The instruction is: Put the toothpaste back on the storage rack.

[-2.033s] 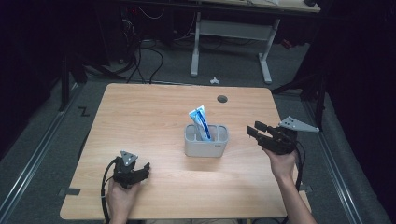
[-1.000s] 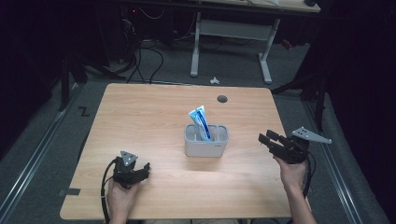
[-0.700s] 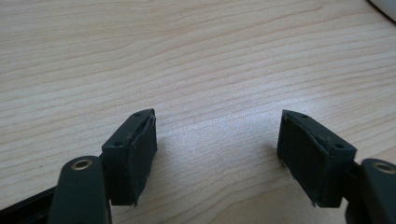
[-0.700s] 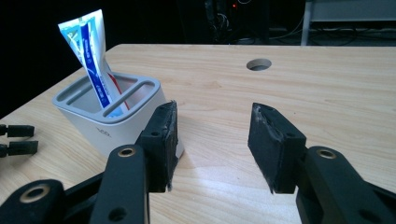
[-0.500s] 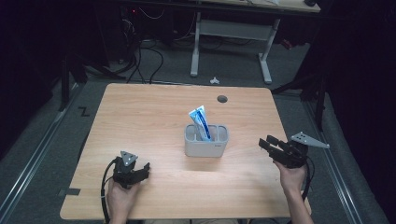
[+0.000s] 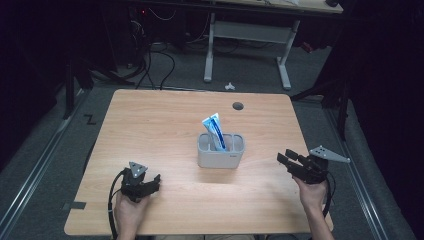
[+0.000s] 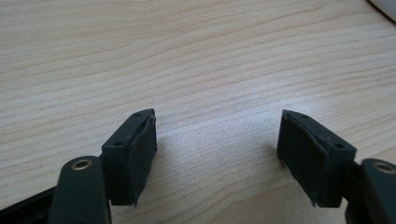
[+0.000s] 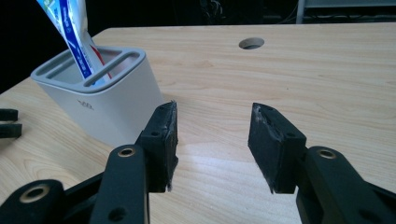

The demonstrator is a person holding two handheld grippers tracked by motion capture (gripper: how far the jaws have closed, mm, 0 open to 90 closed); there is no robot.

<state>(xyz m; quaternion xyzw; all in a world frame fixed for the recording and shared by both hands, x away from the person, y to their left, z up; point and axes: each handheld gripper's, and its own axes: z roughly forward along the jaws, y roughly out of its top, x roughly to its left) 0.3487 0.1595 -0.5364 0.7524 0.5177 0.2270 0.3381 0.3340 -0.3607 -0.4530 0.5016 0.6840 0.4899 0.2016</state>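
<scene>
The wooden table (image 6: 165, 120) bears almost nothing: a round cable hole (image 6: 238, 106) near its far edge and, about at its middle, a white slotted holder (image 6: 220, 155) with rounded corners and several top compartments. From one of the middle compartments a toothpaste tube (image 6: 214, 130), white with blue print, stands tilted, its flat crimped end upward and leaning to the left as the high view shows it. The right gripper (image 6: 286, 159) lies low over the table's right side, well apart from the holder and pointed toward it; in the right gripper view its jaws stand parted with only bare wood between them, holding nothing. The left gripper (image 6: 154, 181) rests at the near left, also well clear of the holder, and the left gripper view shows its jaws wide apart over bare wood, likewise released. The tube looks light and soft-walled, probably slick on its printed film, so a hard pinch on the belly would likely dent it or let it slide; the stiffer crimped end, or the flat faces just under it, seems the better place to take hold, pads set across the flat. The holder looks like rigid plastic, light enough to shift or tip if the tube drags on the slot wall, so a straight lift along the tube's lean seems wise
</scene>
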